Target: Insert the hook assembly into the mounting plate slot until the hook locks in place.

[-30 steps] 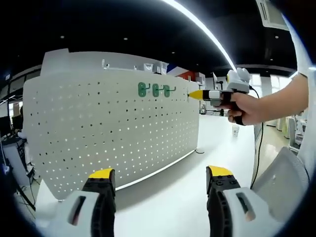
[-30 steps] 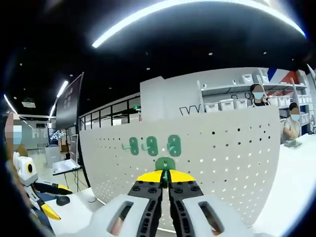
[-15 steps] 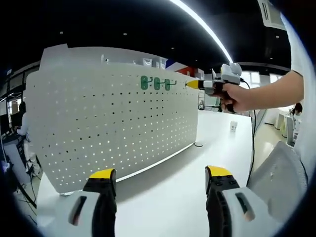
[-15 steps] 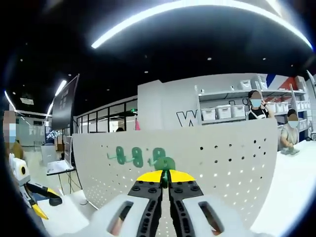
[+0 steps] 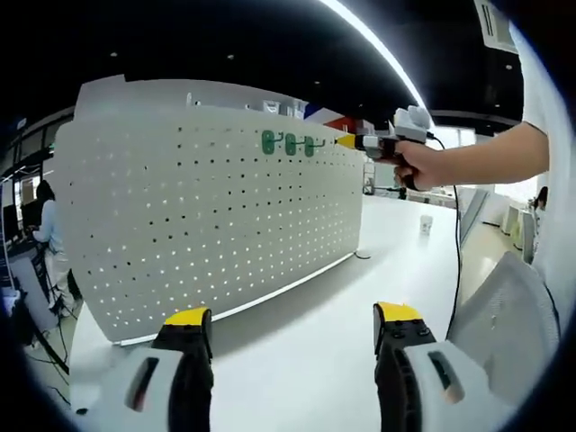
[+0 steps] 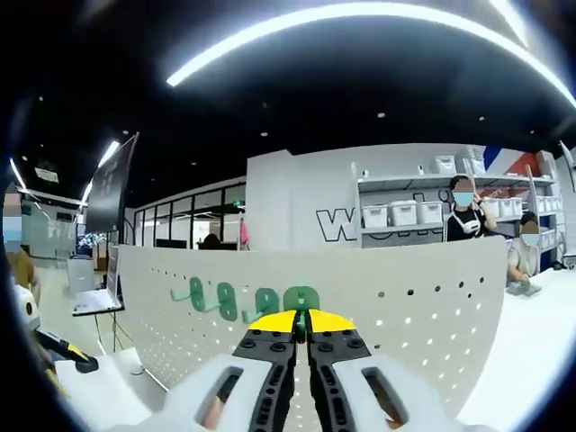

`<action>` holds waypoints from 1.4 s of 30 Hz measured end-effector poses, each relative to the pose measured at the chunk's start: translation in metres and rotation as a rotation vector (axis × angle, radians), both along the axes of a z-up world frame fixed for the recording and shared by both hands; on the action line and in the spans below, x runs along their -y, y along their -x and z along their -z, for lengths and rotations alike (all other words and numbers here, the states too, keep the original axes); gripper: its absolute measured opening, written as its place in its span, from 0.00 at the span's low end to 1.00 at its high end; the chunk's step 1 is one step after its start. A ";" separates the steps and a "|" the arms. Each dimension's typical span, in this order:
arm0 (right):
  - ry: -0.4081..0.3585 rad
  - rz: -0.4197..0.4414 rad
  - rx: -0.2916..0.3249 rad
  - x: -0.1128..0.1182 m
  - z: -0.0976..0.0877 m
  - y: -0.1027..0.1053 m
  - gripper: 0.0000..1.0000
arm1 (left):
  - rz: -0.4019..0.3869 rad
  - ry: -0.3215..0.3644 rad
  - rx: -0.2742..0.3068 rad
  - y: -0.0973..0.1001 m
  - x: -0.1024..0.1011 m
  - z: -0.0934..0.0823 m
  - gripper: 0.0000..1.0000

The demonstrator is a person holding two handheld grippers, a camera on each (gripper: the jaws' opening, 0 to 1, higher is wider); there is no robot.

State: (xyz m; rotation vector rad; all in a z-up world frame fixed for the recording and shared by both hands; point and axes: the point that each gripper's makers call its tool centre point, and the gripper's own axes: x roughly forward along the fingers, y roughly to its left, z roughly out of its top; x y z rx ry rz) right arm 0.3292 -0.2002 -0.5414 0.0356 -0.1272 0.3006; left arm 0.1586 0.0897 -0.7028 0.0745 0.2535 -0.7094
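Note:
A white perforated mounting plate [image 5: 207,216] stands upright on the table. Three green hooks [image 5: 288,144] hang in a row near its top edge. A hand holds my right gripper [image 5: 346,141] just right of that row, its yellow tip at the board. In the right gripper view, my right gripper [image 6: 301,322] is shut on a green hook [image 6: 302,298], which sits against the plate [image 6: 432,306] beside the hung hooks [image 6: 225,300]. My left gripper [image 5: 292,319] stands open low over the table, well short of the plate, with nothing between its jaws.
The white table [image 5: 360,297] runs along the plate's foot, with a small cup [image 5: 425,223] and a black cable [image 5: 459,270] at the far right. Behind the plate are shelves with bins [image 6: 405,214] and two people [image 6: 462,211]. Another person [image 5: 43,225] stands at the left.
The right gripper has risen and closed in on the row of hung hooks with its green hook. The left gripper has stayed open; its view has drifted slightly.

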 end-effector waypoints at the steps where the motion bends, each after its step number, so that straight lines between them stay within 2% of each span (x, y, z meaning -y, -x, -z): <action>1: 0.001 0.002 0.000 0.000 0.000 -0.001 0.01 | -0.002 0.001 0.000 0.000 -0.001 0.000 0.75; 21: 0.020 0.013 -0.002 0.003 0.001 -0.021 0.01 | -0.028 0.007 -0.009 0.006 -0.010 0.000 0.72; 42: 0.031 0.033 -0.025 0.003 0.008 -0.029 0.01 | -0.044 0.014 -0.008 0.006 -0.013 -0.001 0.70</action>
